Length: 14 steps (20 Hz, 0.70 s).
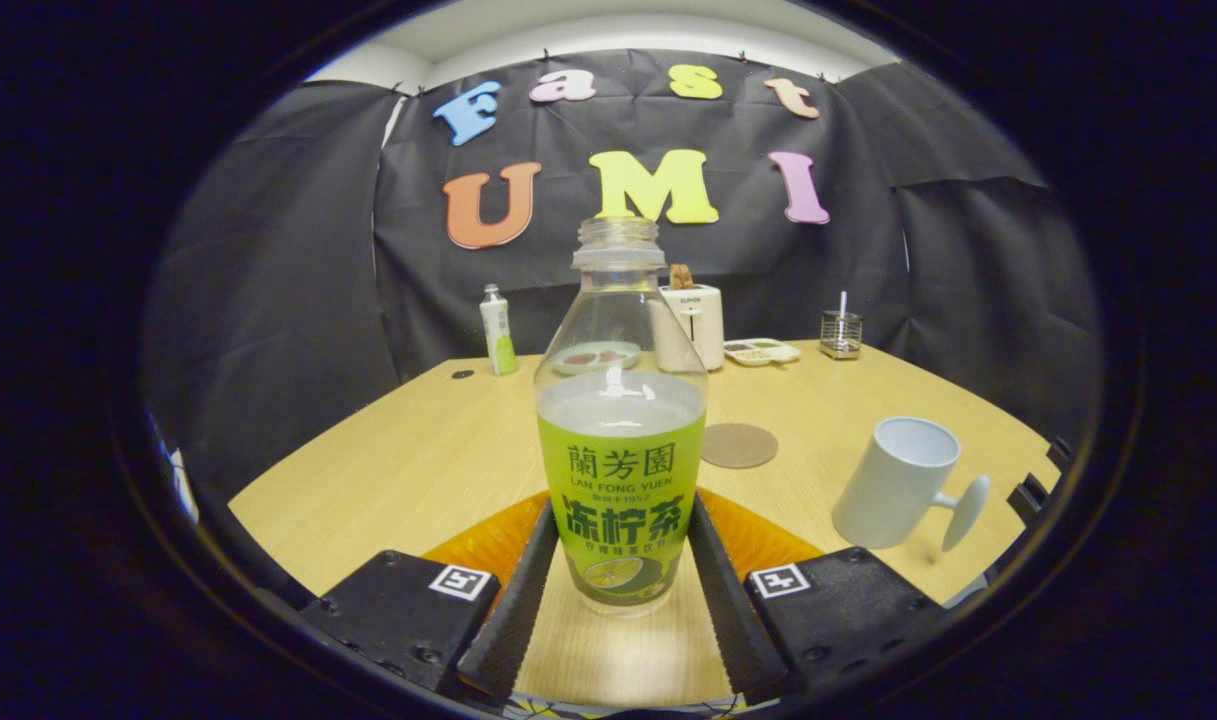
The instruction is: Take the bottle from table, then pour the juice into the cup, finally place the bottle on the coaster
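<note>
Standing upright between the jaws, the bottle [621,420] is pinched low on its label by both fingers [516,590]. Bare counter [408,470] lies to its left. Beyond it sits the coaster [738,445]; the cup [898,483] stands nearer the counter's right edge.

Bottle [620,420] stands upright on table [418,460] near its front edge, btwn gripper [620,565] fingers, one at each side. Coaster [738,445] just behind-right of bottle. Cup [896,482] farther right, near right edge. Toaster [696,322], tray [761,351], small bottle [498,329] along back edge.
</note>
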### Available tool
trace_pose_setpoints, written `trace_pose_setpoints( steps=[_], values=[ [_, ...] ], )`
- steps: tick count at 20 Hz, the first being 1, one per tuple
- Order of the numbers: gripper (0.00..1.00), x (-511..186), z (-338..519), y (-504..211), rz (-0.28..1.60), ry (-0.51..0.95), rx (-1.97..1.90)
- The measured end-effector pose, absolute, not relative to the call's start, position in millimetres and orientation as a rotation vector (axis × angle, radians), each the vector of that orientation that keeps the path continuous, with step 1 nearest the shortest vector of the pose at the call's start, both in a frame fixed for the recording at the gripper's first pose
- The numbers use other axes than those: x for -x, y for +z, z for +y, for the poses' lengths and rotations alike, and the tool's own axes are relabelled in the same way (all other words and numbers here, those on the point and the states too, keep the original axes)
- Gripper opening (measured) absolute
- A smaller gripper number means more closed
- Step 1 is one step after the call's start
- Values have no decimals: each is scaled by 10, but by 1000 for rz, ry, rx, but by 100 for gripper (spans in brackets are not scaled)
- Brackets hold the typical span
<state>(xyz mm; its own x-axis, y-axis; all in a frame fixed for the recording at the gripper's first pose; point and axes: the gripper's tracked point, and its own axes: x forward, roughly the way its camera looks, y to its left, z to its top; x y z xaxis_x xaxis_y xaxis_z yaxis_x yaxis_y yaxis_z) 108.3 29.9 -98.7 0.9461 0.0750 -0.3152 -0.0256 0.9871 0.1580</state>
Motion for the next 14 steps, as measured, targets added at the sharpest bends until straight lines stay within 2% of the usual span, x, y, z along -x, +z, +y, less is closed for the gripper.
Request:
trace_pose_setpoints(
  steps=[5,14],
  values=[
    [79,-1087,364,-827,311,139,-309],
    [78,-1214,194,-482,259,210,-649]
  ],
)
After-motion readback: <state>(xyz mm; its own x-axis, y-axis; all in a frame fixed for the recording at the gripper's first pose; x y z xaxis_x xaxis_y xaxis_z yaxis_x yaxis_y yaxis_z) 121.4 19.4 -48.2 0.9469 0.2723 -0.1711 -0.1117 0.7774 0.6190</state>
